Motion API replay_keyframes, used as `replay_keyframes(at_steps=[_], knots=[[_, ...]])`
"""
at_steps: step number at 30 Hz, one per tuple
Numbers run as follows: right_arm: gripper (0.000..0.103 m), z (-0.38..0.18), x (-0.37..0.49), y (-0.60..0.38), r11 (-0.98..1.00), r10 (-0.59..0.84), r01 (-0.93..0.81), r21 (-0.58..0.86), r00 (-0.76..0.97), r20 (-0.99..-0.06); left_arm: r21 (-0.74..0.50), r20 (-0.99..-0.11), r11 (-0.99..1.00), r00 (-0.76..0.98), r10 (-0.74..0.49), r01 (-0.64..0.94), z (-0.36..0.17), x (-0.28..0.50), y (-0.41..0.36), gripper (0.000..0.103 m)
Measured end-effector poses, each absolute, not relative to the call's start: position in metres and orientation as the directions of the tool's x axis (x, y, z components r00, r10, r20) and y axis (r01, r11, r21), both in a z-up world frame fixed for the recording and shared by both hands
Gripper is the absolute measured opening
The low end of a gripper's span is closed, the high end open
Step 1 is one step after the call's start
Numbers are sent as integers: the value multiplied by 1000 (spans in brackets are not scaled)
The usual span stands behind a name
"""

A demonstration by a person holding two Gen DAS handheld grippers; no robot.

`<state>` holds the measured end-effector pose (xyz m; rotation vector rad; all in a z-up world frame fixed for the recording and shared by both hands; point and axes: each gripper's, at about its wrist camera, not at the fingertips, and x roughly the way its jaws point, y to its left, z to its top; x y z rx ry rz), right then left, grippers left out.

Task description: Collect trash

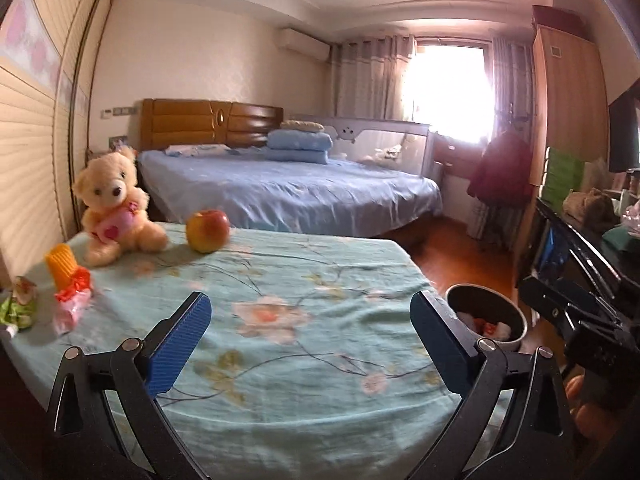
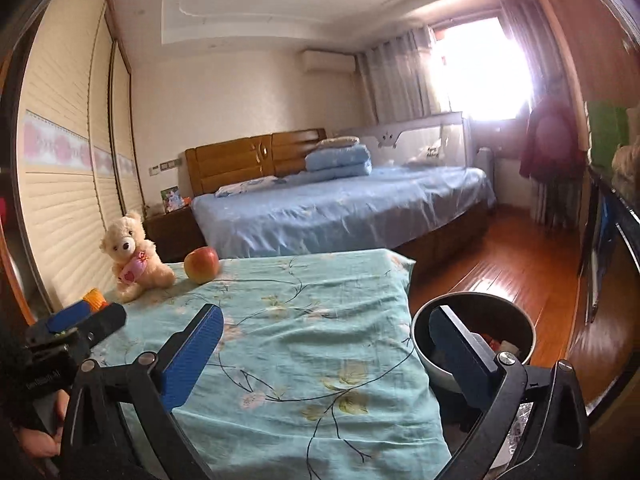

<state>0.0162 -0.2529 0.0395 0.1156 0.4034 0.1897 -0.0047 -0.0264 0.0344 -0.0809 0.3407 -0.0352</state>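
Both grippers hover over the near part of a table covered in a teal floral cloth [image 1: 304, 280]. Left gripper [image 1: 310, 312]: jaws spread wide, nothing between the blue pads. Right gripper [image 2: 326, 328]: likewise released and empty, its right finger in front of the bin.

Trash bin [image 1: 516, 320], round and dark, stands on the wooden floor just beside the table's right edge; crumpled white and red scraps lie inside it.

Still on the table, far left: a red-and-pink wrapper [image 1: 72, 300] and a green wrapper [image 1: 18, 308] at the very edge (contents not legible). An orange ridged toy [image 1: 60, 266] stands touching the red wrapper.

Far edge: teddy bear [image 1: 114, 208] seated, apple [image 1: 208, 230] just right of it.
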Motion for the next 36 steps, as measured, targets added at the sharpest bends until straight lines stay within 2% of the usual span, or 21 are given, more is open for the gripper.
replay_keyframes(at_steps=[3, 10, 36], knots=[[103, 33, 17, -247, 974, 215, -170, 148, 899, -383, -43, -304, 999, 953, -10, -4, 33, -14, -27, 102], [103, 24, 17, -239, 978, 206, -173, 118, 893, -401, -17, -298, 1000, 954, 10, -16, 31, -18, -27, 102], [103, 22, 14, -235, 978, 207, -176, 113, 889, -409, 7, -334, 1000, 942, 31, -31, 27, -15, -35, 102]])
